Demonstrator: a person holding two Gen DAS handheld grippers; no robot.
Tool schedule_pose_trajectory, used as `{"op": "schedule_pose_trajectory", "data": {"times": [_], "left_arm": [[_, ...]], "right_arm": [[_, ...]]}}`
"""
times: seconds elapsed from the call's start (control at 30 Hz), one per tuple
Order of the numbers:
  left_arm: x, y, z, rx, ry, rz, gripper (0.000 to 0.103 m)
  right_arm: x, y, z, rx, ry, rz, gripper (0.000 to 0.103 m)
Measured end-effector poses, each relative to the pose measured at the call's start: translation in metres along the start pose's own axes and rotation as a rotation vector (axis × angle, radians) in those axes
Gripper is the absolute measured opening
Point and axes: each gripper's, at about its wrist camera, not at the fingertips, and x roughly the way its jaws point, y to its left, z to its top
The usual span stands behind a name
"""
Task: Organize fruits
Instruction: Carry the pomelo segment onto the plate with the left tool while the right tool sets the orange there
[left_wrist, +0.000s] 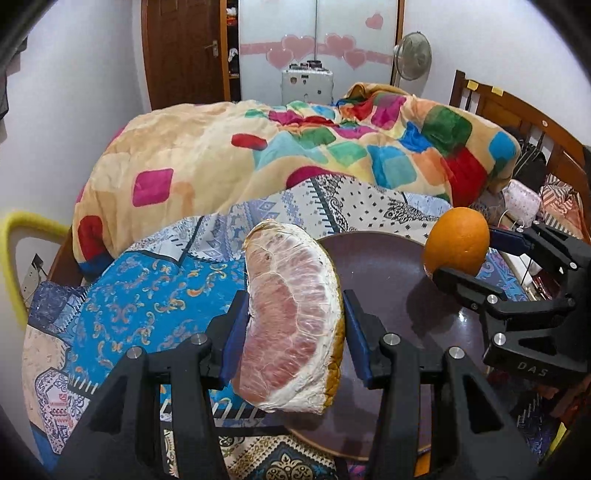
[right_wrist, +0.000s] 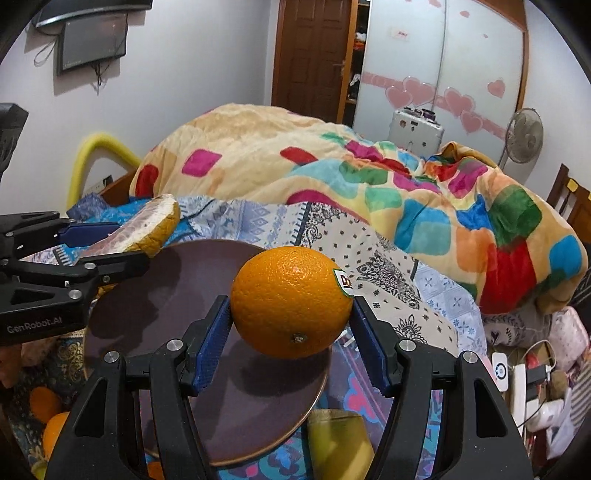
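My left gripper (left_wrist: 295, 328) is shut on a pomelo wedge (left_wrist: 291, 321) with pink flesh and yellow rind, held above the left edge of a dark brown plate (left_wrist: 391, 280). My right gripper (right_wrist: 291, 328) is shut on an orange (right_wrist: 291, 301) with a sticker, held above the same plate (right_wrist: 177, 295). In the left wrist view the orange (left_wrist: 458, 245) and right gripper (left_wrist: 476, 254) hang over the plate's right rim. In the right wrist view the pomelo wedge (right_wrist: 147, 225) and left gripper (right_wrist: 99, 243) are at the left.
The plate lies on a patterned blue bedsheet (left_wrist: 147, 295). A colourful quilt (left_wrist: 295, 155) is heaped behind. More oranges (right_wrist: 51, 421) and a yellow-green fruit (right_wrist: 340, 439) lie near the plate's front edge. Cables and clutter (right_wrist: 528, 384) are at the right.
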Motion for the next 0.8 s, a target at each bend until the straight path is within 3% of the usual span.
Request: {"op": "schedule_pose_trajectory", "data": {"times": [0.33,0.6,0.8], "left_arm": [[0.017,0.0,0.006,-0.002,0.065,-0.01,0.049],[0.027,-0.002,0.005,0.005,0.105,-0.026,0.049],[0.015,-0.001,0.007,0.011,0.065,-0.027,0.05]], "right_arm": [[0.021,0.003,0.007,0.006,0.128,0.03,0.062],[0.03,0.006,0.011,-0.007,0.158,0.018,0.062],[0.029,0.008,0.01,-0.015,0.164,0.01,0.062]]}}
